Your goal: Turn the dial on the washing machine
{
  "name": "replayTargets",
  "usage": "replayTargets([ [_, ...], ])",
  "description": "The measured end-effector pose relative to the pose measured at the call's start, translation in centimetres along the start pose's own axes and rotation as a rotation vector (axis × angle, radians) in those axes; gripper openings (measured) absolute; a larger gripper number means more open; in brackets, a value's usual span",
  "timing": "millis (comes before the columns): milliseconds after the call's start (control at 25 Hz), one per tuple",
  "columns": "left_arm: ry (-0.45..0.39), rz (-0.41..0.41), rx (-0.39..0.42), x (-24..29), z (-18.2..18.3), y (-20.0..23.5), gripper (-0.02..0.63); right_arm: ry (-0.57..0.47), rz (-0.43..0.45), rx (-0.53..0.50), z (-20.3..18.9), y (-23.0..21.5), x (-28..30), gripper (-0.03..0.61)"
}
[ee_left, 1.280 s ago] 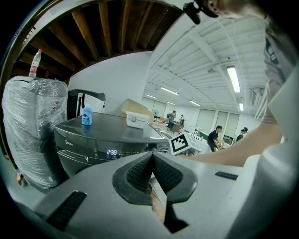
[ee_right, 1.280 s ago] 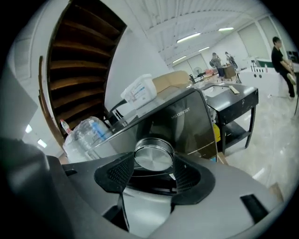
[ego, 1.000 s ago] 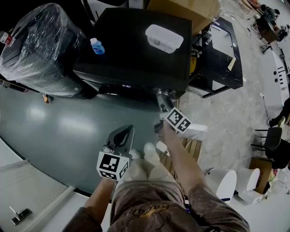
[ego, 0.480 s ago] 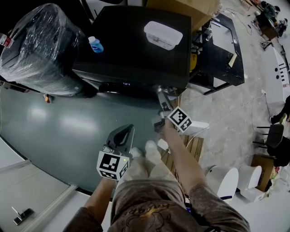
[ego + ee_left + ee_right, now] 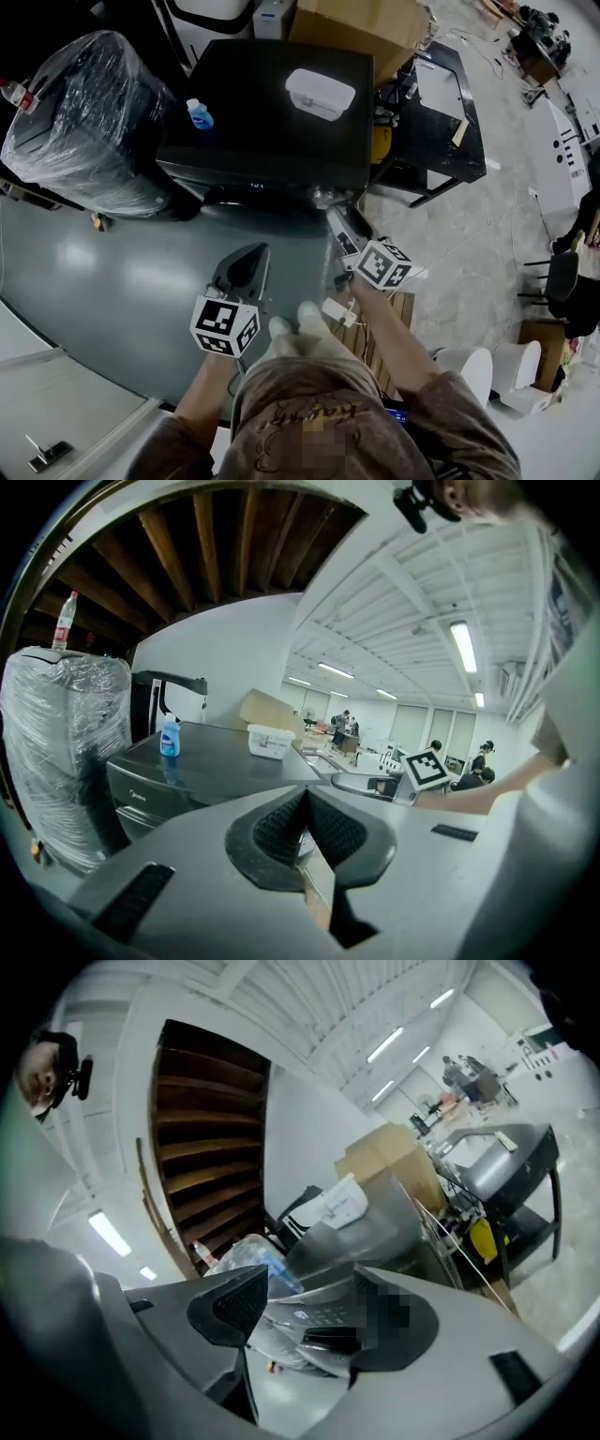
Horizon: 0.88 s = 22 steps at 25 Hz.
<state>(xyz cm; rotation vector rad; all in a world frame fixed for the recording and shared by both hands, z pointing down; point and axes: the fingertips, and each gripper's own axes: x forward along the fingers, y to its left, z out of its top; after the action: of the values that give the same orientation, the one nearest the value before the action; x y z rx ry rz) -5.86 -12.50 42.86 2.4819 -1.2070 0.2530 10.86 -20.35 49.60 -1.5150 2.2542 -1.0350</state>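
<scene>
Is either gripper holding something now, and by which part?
Nothing is held. The left gripper is shut on nothing; the right gripper stands open before the front panel of the black washing machine.

Washer (image 5: 262,112): dark, smooth, glossy top. Bundle (image 5: 80,103): crinkled clear plastic film. Floor (image 5: 112,272) smooth, sheeny; box (image 5: 361,23) matt cardboard.

Head overhead; gripper views (low) face washing machine (image 5: 253,122).
</scene>
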Motion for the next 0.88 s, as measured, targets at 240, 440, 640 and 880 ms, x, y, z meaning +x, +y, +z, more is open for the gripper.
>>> replayTargets([
  [240, -0.008, -0.087, -0.006, -1.3, 3.7, -2.3, -0.008, 0.054, 0.130, -0.232, 3.0, 8.4, -4.4, 0.258],
  [440, 0.002, -0.149, -0.028, -2.9, 5.1, -4.5, -0.008, 0.148, 0.214, -0.414, 2.9, 13.0, -8.5, 0.258],
  [640, -0.035, -0.141, -0.021, -5.3, 5.5, -5.2, -0.008, 0.179, 0.278, -0.461, 2.6, 15.4, -11.7, 0.258],
  [880, -0.120, -0.095, -0.005, -7.1, 5.5, -5.1, -0.008, 0.118, 0.324, -0.501, 2.3, 16.9, -13.4, 0.163],
])
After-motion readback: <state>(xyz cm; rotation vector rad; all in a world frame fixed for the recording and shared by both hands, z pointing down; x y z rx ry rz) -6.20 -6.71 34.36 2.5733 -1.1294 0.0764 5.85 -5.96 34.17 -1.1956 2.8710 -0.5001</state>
